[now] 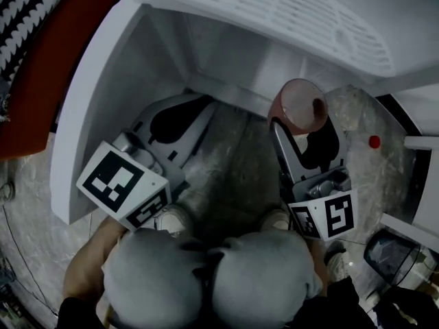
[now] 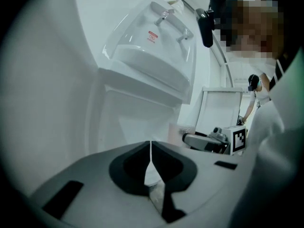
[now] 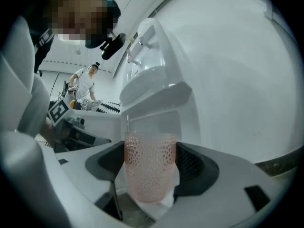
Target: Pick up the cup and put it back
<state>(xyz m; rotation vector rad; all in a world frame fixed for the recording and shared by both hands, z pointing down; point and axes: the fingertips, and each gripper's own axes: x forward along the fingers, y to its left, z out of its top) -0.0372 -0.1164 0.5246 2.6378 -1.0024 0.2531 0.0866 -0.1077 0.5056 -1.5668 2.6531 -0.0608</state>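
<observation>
my right gripper (image 1: 302, 125) is clamped on the pink cup (image 3: 149, 167), one jaw on each side. it holds the cup upright just in front of the white dispenser (image 3: 156, 87), lower than its taps. my left gripper (image 2: 151, 148) is pinched together on nothing, near the left side of the dispenser's front, apart from the cup, over the speckled floor (image 1: 233, 163).
</observation>
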